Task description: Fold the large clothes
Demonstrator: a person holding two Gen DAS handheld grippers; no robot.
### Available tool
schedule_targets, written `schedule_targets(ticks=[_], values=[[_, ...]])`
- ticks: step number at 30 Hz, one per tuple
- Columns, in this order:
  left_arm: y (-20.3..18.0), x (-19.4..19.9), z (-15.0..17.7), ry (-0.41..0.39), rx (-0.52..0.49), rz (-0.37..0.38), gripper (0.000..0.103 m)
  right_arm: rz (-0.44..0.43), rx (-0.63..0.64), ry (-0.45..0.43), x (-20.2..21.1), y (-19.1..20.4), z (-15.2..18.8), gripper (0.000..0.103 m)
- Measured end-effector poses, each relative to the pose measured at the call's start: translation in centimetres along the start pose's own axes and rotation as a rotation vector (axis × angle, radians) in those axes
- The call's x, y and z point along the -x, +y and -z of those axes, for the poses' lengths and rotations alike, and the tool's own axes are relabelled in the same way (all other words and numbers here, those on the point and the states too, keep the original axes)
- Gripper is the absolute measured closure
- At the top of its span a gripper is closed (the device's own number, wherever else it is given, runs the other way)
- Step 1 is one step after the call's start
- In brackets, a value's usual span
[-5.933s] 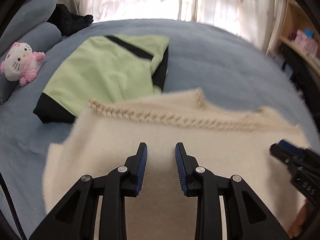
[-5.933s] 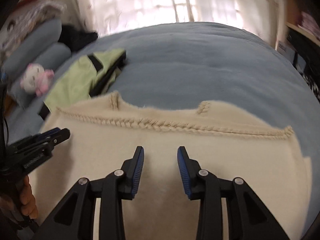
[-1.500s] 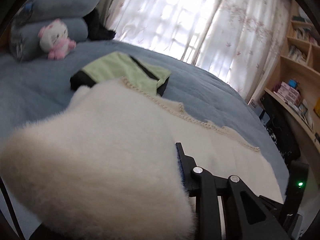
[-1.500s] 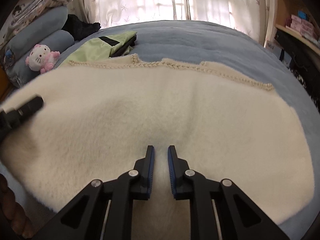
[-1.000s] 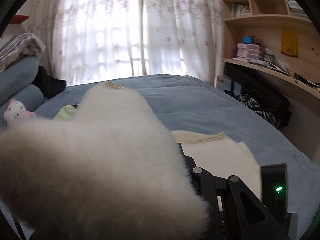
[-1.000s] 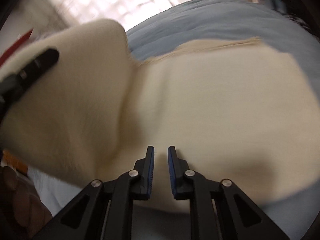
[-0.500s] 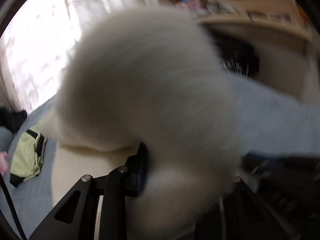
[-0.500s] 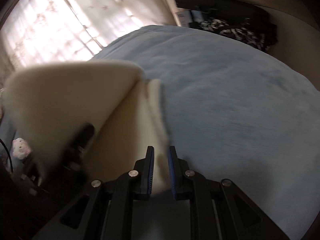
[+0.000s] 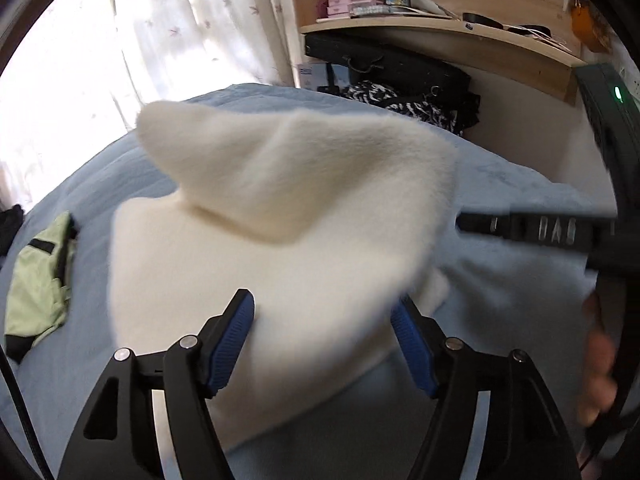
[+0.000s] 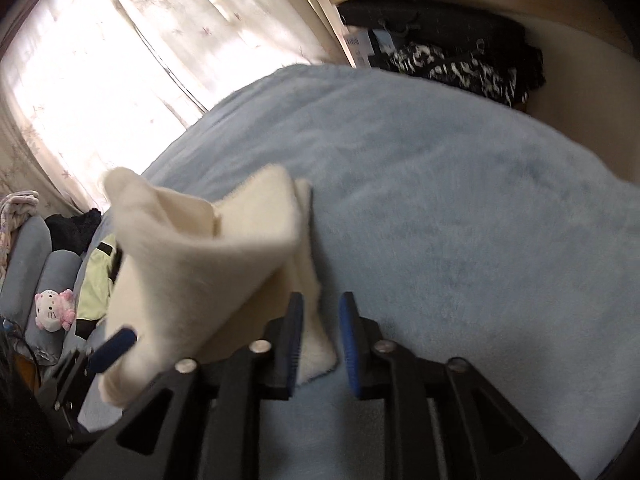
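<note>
A large cream fluffy garment (image 9: 288,232) lies folded over on the blue bed (image 9: 500,208), one flap still raised and blurred. My left gripper (image 9: 322,336) is open, its jaws wide apart with the cloth between and in front of them. My right gripper (image 10: 320,336) is open a little, just right of the garment's edge (image 10: 224,264), over the bed (image 10: 460,220). The right gripper's finger (image 9: 532,230) shows at the right of the left wrist view. The left gripper's blue fingertip (image 10: 114,346) shows at the lower left of the right wrist view.
A green and black garment (image 9: 40,280) lies at the bed's left. A pink plush toy (image 10: 54,310) and grey pillows (image 10: 32,264) are beyond it. A shelf with boxes (image 9: 360,0) and dark bags (image 9: 400,80) stand past the bed. Curtains (image 10: 120,60) cover the window.
Both grippers carried the cream garment's edge across and folded it over. The left gripper has opened wide and let go of the cloth; the right gripper has opened slightly too.
</note>
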State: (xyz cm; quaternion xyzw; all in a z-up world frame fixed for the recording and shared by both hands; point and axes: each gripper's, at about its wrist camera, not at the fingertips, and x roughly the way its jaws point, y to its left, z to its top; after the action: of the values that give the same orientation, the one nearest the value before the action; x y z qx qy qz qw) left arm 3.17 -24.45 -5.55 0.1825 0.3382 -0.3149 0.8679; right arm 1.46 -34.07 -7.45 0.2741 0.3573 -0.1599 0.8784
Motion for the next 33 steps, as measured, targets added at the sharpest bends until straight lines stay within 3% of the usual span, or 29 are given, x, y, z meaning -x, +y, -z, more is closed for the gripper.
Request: schedule_targets(ticks=[1,6,8,10,13,16,18,20,22,23,24,26,29,33], values=[[0.2,1.0,0.7,-0.012,-0.003,-0.032,0.033,-0.004,-0.001,-0.019,0.7,0.2,-0.3,0.071],[1.7,3.7,2.9,-0.034,0.016,-0.113,0.030,-0.074,0.016,-0.080,3.6,1.6,-2.3,0.065],[2.2,4.5,4.0,-0.031,0.029,-0.140,0.025,-0.107,0.058,-0.080,4.1,2.9,-3.0,0.050],[3.2,4.7,5.5,-0.014,0.051,-0.174,0.024,-0.115,0.110,-0.044,3.5,4.2,-3.5,0.043],[5.0,3.9,6.2,0.027,0.104,-0.195,0.024,-0.105,0.205,0.046,0.9,6.1,-3.7,0.043],[6.1,2.5,7.3,0.080,0.122,-0.192,0.024,-0.034,0.265,0.136,-2.6,6.8,-3.3,0.043],[6.1,1.7,7.5,0.103,0.118,-0.182,0.024,-0.014,0.275,0.179,-4.4,6.5,-3.1,0.048],[6.0,0.9,7.7,0.116,0.116,-0.197,0.024,-0.037,0.268,0.226,-6.0,6.2,-2.9,0.076],[6.4,0.4,7.4,0.099,0.139,-0.227,0.024,-0.076,0.235,0.256,-7.1,5.9,-2.7,0.086],[6.7,0.4,7.1,0.085,0.165,-0.234,0.034,-0.080,0.236,0.258,-7.3,6.0,-2.7,0.088],[7.6,0.7,6.9,0.062,0.222,-0.219,0.054,-0.082,0.241,0.254,-7.3,6.2,-2.7,0.089],[9.1,1.3,6.9,0.045,0.332,-0.171,0.062,-0.117,0.253,0.241,-6.9,6.8,-3.0,0.089],[11.1,2.4,7.6,0.006,0.452,-0.154,0.071,-0.269,0.229,0.232,-5.4,7.6,-3.4,0.090],[13.2,2.7,9.7,0.000,0.571,-0.094,0.073,-0.342,0.240,0.221,-5.2,7.9,-2.7,0.090]])
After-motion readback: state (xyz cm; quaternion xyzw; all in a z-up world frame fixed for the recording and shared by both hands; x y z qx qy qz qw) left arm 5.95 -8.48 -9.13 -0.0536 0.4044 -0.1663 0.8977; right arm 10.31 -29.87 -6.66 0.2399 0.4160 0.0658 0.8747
